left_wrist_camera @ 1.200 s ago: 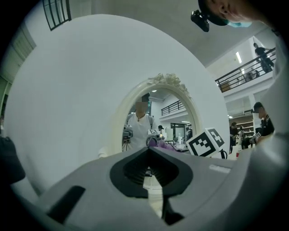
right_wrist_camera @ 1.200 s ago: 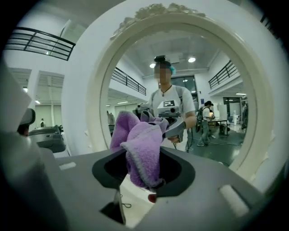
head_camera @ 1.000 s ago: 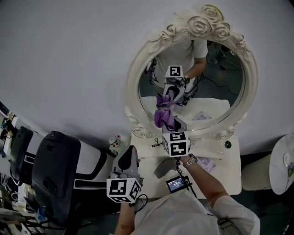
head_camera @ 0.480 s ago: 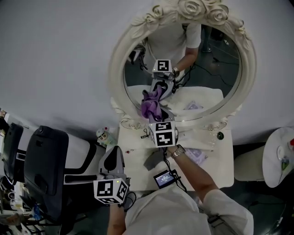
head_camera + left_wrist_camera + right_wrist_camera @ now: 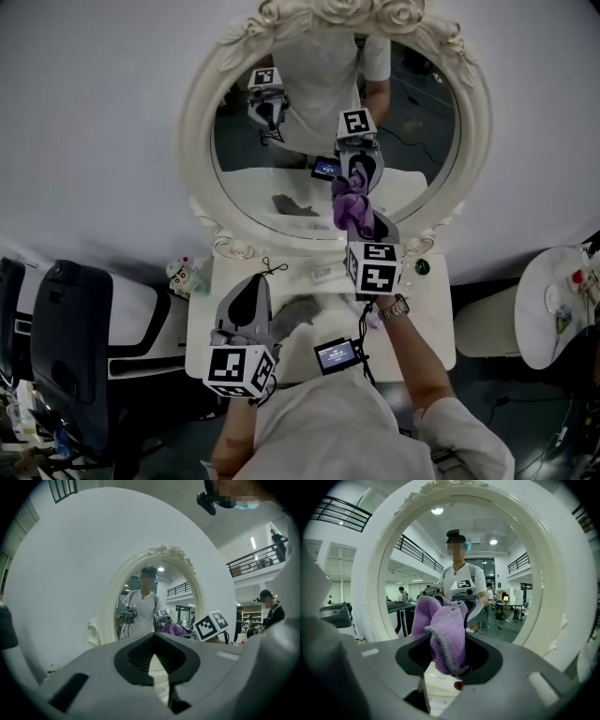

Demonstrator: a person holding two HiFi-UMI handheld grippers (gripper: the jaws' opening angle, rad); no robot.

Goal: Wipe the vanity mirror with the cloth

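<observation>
Jaws of the right gripper (image 5: 367, 228) clamp the purple cloth (image 5: 351, 204) against the mirror (image 5: 272, 169); the left gripper (image 5: 255, 284) is closed, empty.

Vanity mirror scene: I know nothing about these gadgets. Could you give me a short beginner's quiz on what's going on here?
1. True or false: the left gripper holds nothing.
2. The cloth is: A lying loose; B pinched in the right gripper; C held by a bare hand.
3. Fill in: the mirror has a white frame that is ___ in shape.

Key: 1 true; 2 B; 3 oval.
</observation>
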